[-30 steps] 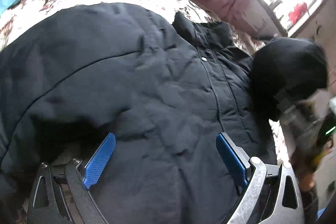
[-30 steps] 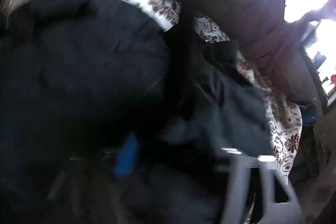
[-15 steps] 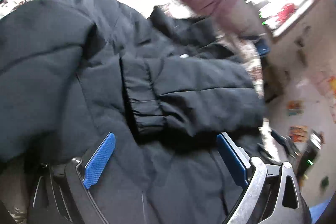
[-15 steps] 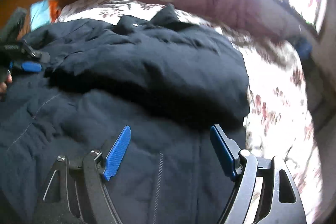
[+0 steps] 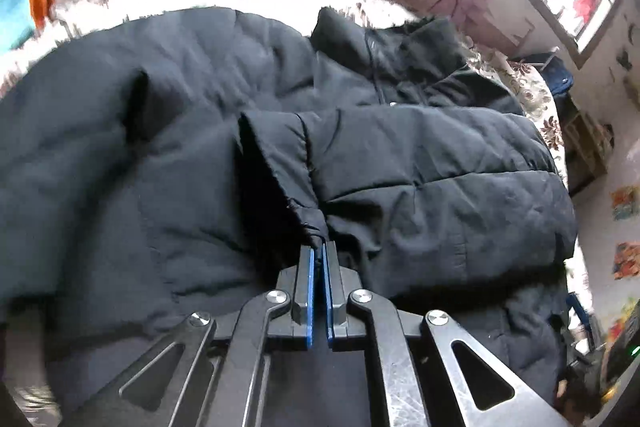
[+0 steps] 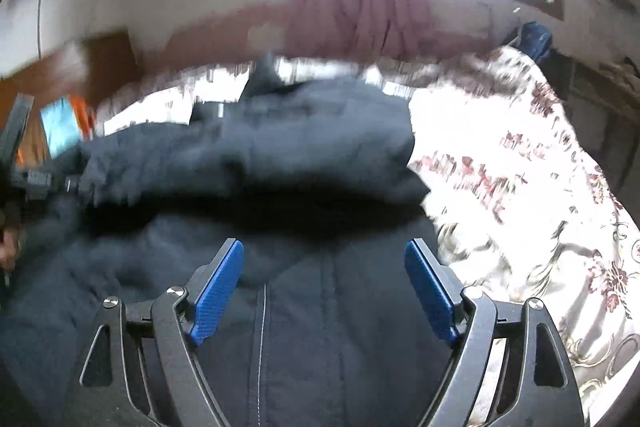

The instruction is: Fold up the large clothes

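Pinching sleeve cuff now: left tongs, spread half second ago, pressed together on it. Right tongs spread, just widened further, nothing gripped, above dark jacket lying on floral bed.

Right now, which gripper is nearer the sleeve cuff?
Left. The left gripper is shut on the sleeve cuff; the right gripper hangs open over the jacket front, away from it.
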`<state>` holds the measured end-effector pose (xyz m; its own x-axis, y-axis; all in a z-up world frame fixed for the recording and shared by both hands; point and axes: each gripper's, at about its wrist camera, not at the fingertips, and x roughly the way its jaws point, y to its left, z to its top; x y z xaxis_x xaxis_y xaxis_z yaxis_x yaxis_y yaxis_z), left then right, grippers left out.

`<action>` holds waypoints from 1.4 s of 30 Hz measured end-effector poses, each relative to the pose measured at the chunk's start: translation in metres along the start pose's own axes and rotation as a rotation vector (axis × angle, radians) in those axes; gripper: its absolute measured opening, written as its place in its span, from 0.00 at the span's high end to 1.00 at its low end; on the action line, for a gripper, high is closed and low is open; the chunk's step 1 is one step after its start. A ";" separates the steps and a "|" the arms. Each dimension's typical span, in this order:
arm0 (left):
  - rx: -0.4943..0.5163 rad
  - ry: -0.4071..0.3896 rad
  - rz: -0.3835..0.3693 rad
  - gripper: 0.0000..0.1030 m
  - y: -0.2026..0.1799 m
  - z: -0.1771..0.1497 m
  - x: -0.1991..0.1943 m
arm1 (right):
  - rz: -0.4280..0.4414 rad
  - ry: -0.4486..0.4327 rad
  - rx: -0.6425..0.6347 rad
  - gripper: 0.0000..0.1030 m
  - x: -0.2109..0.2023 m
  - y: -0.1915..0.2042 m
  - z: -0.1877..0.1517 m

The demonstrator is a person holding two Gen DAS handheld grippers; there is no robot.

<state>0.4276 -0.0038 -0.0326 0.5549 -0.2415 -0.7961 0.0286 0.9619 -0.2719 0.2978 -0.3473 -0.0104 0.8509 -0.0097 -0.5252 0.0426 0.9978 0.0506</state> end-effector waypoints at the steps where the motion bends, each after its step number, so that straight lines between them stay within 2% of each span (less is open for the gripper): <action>1: 0.008 -0.035 0.012 0.96 0.002 -0.001 -0.011 | -0.007 -0.039 0.015 0.24 -0.005 -0.003 0.006; 4: -0.017 -0.105 0.024 0.96 0.013 -0.013 -0.041 | 0.015 -0.044 0.031 0.24 0.001 -0.003 0.026; 6: -0.029 -0.121 0.042 0.96 0.022 -0.024 -0.052 | 0.032 -0.012 0.040 0.26 0.017 0.002 0.042; 7: -0.021 -0.110 0.053 0.96 0.024 -0.029 -0.051 | 0.055 0.006 0.049 0.29 0.026 0.005 0.047; 8: -0.009 -0.084 0.057 0.96 0.025 -0.033 -0.048 | 0.089 0.024 0.060 0.39 0.037 0.010 0.054; 9: 0.012 -0.049 0.060 0.96 0.026 -0.039 -0.039 | 0.109 0.045 0.064 0.44 0.049 0.015 0.058; 11: 0.038 -0.009 0.073 0.96 0.027 -0.047 -0.031 | 0.118 0.096 0.056 0.48 0.076 0.027 0.064; 16: 0.035 0.006 0.093 0.96 0.029 -0.051 -0.020 | 0.073 0.242 0.014 0.48 0.135 0.051 0.044; 20: 0.094 0.029 0.120 0.96 0.025 -0.057 -0.008 | 0.036 0.231 -0.025 0.47 0.140 0.063 0.033; 23: 0.119 0.026 0.131 0.96 0.023 -0.060 -0.005 | 0.042 0.229 -0.016 0.47 0.143 0.064 0.030; 26: 0.093 0.009 0.097 0.95 0.028 -0.062 -0.007 | 0.056 0.198 -0.003 0.44 0.136 0.061 0.031; 29: 0.013 -0.006 -0.007 0.93 0.045 -0.063 -0.018 | 0.079 0.156 0.013 0.27 0.115 0.054 0.033; 31: -0.054 -0.011 -0.076 0.91 0.058 -0.063 -0.027 | 0.062 0.142 0.021 0.24 0.101 0.055 0.035; 34: -0.117 -0.038 -0.125 0.78 0.075 -0.070 -0.047 | 0.047 0.142 0.014 0.24 0.081 0.063 0.035; 35: -0.123 -0.053 -0.160 0.65 0.081 -0.075 -0.057 | 0.053 0.152 0.004 0.24 0.075 0.067 0.036; 36: -0.123 -0.069 -0.211 0.45 0.086 -0.081 -0.066 | 0.058 0.165 -0.013 0.24 0.070 0.074 0.038; 37: -0.121 -0.092 -0.246 0.32 0.089 -0.087 -0.074 | 0.058 0.172 -0.028 0.23 0.065 0.080 0.039; 38: -0.117 -0.122 -0.260 0.13 0.092 -0.094 -0.083 | 0.062 0.178 -0.052 0.23 0.060 0.090 0.041; 39: -0.114 -0.180 -0.260 0.07 0.096 -0.106 -0.098 | 0.069 0.183 -0.075 0.23 0.055 0.101 0.043; 42: -0.128 -0.260 -0.269 0.05 0.114 -0.129 -0.123 | 0.093 0.193 -0.132 0.22 0.042 0.136 0.048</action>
<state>0.2550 0.1195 -0.0352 0.7342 -0.4267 -0.5281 0.1069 0.8408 -0.5307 0.3644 -0.2156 0.0152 0.7318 0.0830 -0.6764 -0.1108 0.9938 0.0021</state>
